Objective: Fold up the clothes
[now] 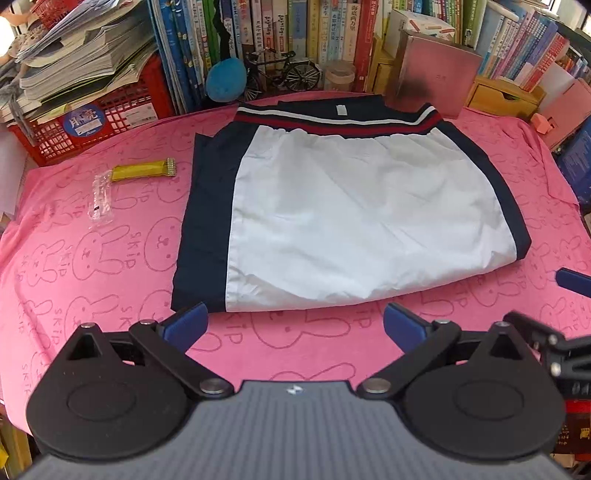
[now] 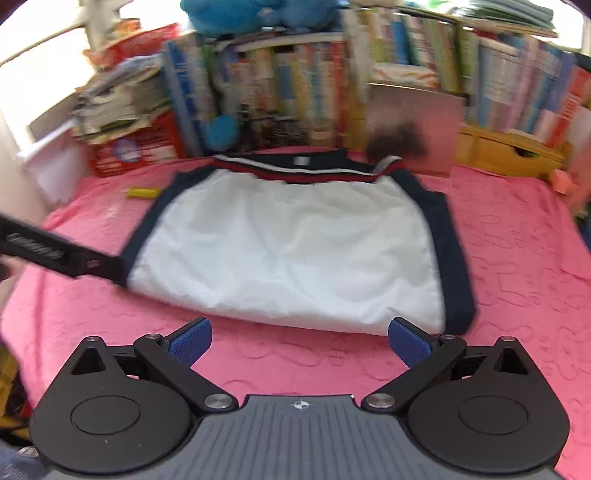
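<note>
Both your grippers hang empty with their blue pads spread wide: the left gripper and the right gripper each sit just short of the near hem of the white nylon garment with navy side panels and a red-and-white striped waistband. It lies straight ahead of both, already folded into a compact rectangle, waistband at the far side.

The risk from here is the fabric itself. It looks thin and slippery, so a pinch that catches only the top layer would peel the fold open rather than carry it over. On your left, the navy panel splays out past the white front, and dragging that side could skew the stack. The right view is blurred, so I cannot say how flat that corner lies.

The pink towel printed with rabbit outlines may bunch if a fingertip digs into it. Left of the left gripper lie a yellow foil snack bar and a clear plastic wrapper, well apart from the garment. Beyond stand crowded bookshelves and a red plastic crate.
</note>
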{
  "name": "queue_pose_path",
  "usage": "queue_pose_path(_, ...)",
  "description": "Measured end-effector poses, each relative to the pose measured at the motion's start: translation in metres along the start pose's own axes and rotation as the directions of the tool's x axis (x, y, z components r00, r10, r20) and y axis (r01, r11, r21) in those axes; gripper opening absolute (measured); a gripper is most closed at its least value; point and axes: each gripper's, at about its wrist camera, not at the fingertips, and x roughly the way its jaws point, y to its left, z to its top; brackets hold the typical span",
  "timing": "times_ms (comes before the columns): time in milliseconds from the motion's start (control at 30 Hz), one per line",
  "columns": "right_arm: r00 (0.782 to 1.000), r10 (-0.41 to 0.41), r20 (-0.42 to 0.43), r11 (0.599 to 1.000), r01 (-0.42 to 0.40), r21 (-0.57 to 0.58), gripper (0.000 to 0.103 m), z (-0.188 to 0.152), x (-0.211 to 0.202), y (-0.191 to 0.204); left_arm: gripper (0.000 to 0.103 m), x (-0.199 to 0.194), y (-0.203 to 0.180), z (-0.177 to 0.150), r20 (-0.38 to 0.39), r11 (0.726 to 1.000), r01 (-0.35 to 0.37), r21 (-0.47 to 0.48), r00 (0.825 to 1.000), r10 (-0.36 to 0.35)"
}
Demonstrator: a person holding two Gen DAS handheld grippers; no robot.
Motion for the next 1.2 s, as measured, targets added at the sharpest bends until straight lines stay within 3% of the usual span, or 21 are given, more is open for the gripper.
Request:
queue_pose_path(200,0.998,0.045,-0.039,0.991,-0.040,0.129,0.103,-0.004,0.022,-0.037,0.102,0.012,0.002,0.002,-0.027,0.999,-0.037,-0.025,0.999,0.036)
queue_pose_path(333,0.997,0.071,-0.023,0.949,-0.061,0.309,0.095,-0.015,0.040,-0.083,0.102,0.026,0.005,0.003,-0.057,0.996,-0.072,-0.052,0.996,0.069)
queue_pose_path(467,0.995,0.064,-0.080,0.908,-0.025,0.418,0.047,-0.024,0.065,-0.122,0.102,0.046,0.004,0.005,-0.093,0.991,-0.117,-0.063,0.989,0.111)
queue_pose_path(500,0.994,0.065,-0.091,0.895,-0.018,0.445,0.046,-0.026,0.071,-0.130,0.102,0.051,0.003,0.006,-0.101,0.990,-0.128,-0.065,0.987,0.121)
queue_pose_path(700,0.997,0.049,-0.065,0.794,0.000,0.608,0.046,-0.038,0.097,-0.173,0.102,0.080,0.006,0.020,-0.136,0.964,-0.227,-0.140,0.968,0.208)
queue_pose_path(833,0.999,0.038,-0.006,0.786,-0.026,0.618,0.051,-0.035,0.103,-0.182,0.102,0.082,0.000,0.031,-0.115,0.971,-0.158,-0.181,0.984,0.138)
queue_pose_path(967,0.998,0.061,0.029,0.770,-0.066,0.635,0.067,-0.030,0.112,-0.185,0.102,0.090,-0.034,0.044,-0.093,0.990,-0.104,-0.096,0.991,0.095)
queue_pose_path(1133,0.999,0.049,0.002,0.843,-0.042,0.537,0.076,-0.018,0.120,-0.173,0.102,0.129,-0.073,0.043,-0.149,0.996,-0.086,0.003,0.985,0.086)
queue_pose_path(1200,0.999,0.049,0.018,0.848,-0.051,0.528,0.079,-0.019,0.121,-0.172,0.103,0.147,-0.079,0.036,-0.174,0.997,-0.078,0.012,0.982,0.079)
